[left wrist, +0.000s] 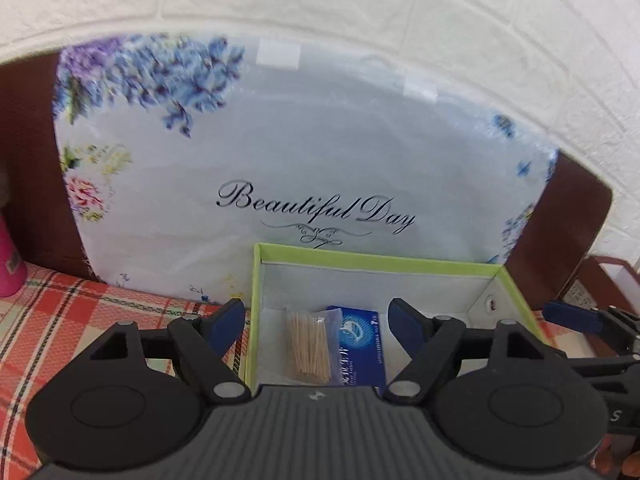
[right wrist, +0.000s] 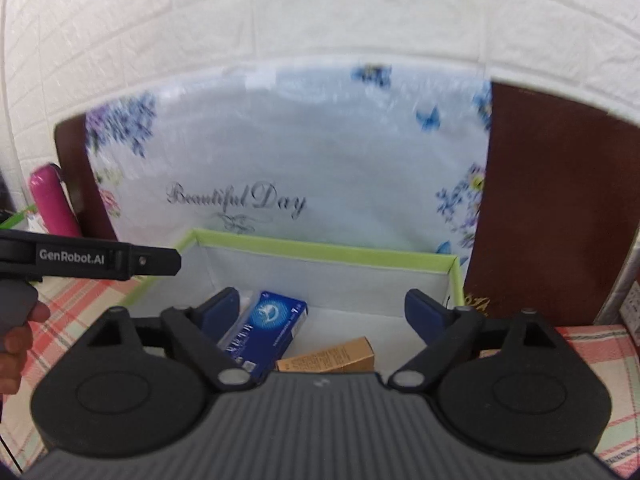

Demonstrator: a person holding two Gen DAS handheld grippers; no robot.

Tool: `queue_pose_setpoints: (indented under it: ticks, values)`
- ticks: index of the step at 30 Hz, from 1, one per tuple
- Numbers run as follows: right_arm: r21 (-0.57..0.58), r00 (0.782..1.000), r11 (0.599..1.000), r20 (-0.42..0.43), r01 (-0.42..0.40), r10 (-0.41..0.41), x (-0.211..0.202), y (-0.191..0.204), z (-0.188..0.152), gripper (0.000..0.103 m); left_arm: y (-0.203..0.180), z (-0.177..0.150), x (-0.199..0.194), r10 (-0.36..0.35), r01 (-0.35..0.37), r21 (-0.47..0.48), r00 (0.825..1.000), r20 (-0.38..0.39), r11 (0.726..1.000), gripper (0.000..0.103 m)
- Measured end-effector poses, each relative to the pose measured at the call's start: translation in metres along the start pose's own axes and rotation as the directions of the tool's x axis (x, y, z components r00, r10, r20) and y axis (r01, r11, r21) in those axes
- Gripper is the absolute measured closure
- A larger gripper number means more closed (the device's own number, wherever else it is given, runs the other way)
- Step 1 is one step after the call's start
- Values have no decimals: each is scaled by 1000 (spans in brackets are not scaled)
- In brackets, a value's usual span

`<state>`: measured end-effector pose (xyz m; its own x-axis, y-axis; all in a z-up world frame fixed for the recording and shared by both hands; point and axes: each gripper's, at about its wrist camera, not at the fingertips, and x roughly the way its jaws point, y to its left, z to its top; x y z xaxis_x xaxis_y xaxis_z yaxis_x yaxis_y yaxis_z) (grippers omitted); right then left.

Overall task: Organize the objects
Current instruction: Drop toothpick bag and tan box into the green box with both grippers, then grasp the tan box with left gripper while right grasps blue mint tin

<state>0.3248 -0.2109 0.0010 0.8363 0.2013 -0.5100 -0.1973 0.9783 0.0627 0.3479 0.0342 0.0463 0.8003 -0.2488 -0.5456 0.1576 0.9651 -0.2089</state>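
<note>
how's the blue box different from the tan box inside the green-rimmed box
The blue box is glossy blue with a round white emblem and white print; the tan box is plain golden-brown with small dark text. The blue box looks larger and lies further left, beside a bag of toothpicks; the tan box lies right of it. Both lie flat inside the green-rimmed box.

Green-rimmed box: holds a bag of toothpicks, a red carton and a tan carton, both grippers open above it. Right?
Not quite: the carton beside the bag of toothpicks is blue, not red, as both wrist views show. The rest stands: tan carton in the green-rimmed box, both grippers open.
</note>
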Motion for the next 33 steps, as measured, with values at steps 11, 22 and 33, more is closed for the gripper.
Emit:
queue_pose_setpoints:
  ticks: [11,22,33]
  values:
    - [18,992,999,126,-28,26,-151,18,-30,0,-36,-55,-144,-93,91,32,994,65,995,14]
    - [95,994,995,110,-10,0,-230,31,-141,0,-36,-174,-189,-119,119,3,993,11,993,7]
    - [46,1000,999,-9,-21,22,-201,49,-194,18,1,-220,-176,-38,33,-57,996,-82,998,7]
